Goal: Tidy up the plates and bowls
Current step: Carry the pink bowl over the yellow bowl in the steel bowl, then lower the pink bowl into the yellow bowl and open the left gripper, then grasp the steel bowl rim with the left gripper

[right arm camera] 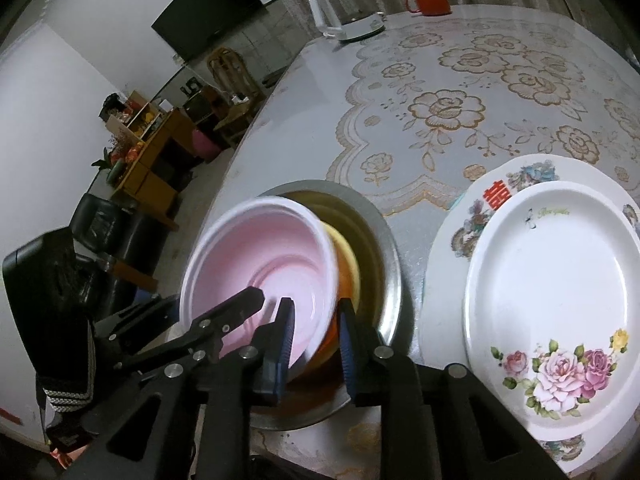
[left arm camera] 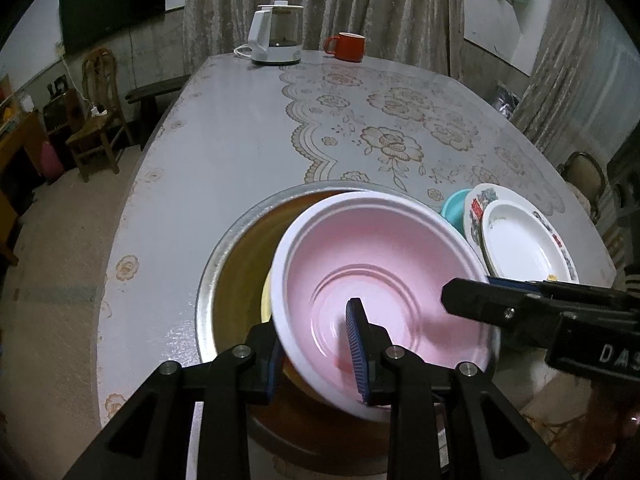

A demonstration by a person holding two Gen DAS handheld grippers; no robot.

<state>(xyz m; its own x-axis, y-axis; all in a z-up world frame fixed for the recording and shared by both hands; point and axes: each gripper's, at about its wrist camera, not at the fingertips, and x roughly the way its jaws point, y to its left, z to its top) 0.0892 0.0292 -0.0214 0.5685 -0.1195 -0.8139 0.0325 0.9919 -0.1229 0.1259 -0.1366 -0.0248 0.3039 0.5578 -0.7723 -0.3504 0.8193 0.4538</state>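
Observation:
A pink bowl with a white rim [left arm camera: 380, 264] hangs tilted over a metal basin [left arm camera: 224, 256] at the table's near edge. My left gripper [left arm camera: 314, 340] is shut on the bowl's near rim, one pad outside and one inside. A yellow bowl [right arm camera: 348, 256] lies in the basin under it. My right gripper [right arm camera: 316, 328] straddles the pink bowl's [right arm camera: 256, 256] other rim. Its jaws stand slightly apart, and a gap shows beside the outer pad. In the left wrist view the right gripper [left arm camera: 472, 300] comes in from the right. A white rose plate [right arm camera: 552, 300] lies on a larger patterned plate [right arm camera: 500, 196].
A teal bowl [left arm camera: 454, 208] peeks out behind the plates. A white kettle [left arm camera: 276, 36] and a red mug [left arm camera: 348, 46] stand at the far end of the flowered table [left arm camera: 240, 120]. Wooden chairs and cabinets line the room to the left.

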